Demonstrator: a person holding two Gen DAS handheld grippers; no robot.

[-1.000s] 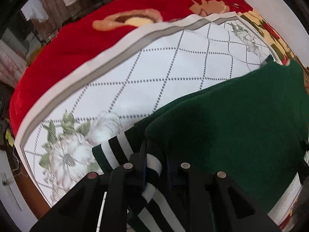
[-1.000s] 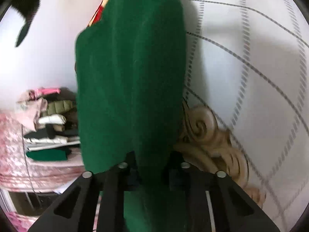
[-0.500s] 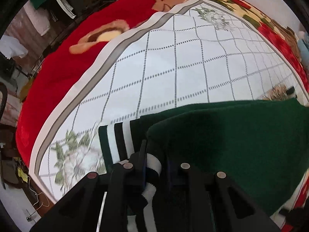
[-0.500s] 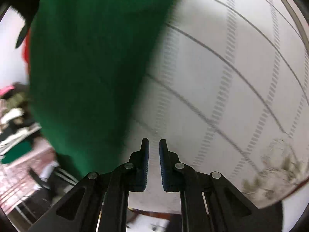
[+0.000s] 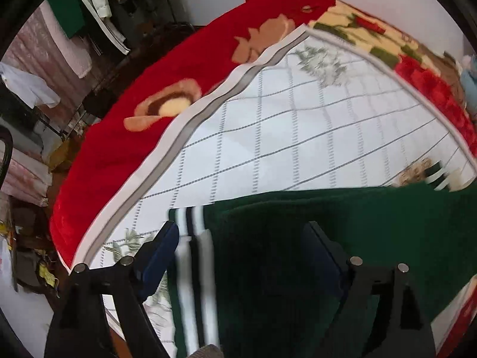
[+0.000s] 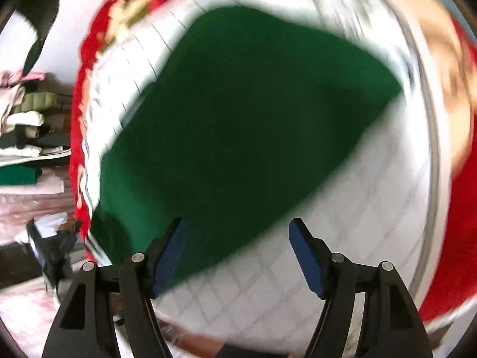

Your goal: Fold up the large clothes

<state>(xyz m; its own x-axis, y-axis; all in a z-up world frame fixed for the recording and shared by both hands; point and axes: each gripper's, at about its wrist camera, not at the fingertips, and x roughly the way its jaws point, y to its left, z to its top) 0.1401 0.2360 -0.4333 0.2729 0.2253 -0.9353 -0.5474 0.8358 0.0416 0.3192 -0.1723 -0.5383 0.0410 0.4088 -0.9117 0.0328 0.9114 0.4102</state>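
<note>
Below, a dark green sweater (image 5: 342, 238) lies spread near the foot edge of the bed (image 5: 283, 137), on its white quilted sheet. Left gripper (image 5: 238, 256) and right gripper (image 6: 235, 247) both hover over it with jaws spread wide, pinching nothing. Soft, limp knit, probably light; it likely sags unless taken at the striped cuff (image 5: 193, 256) or a hem corner. Motion blur obscures the right view; the sweater's far sleeve is cut off.

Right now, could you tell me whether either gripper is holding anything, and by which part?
Nothing is held: left gripper and right gripper are both open above the green sweater.
</note>
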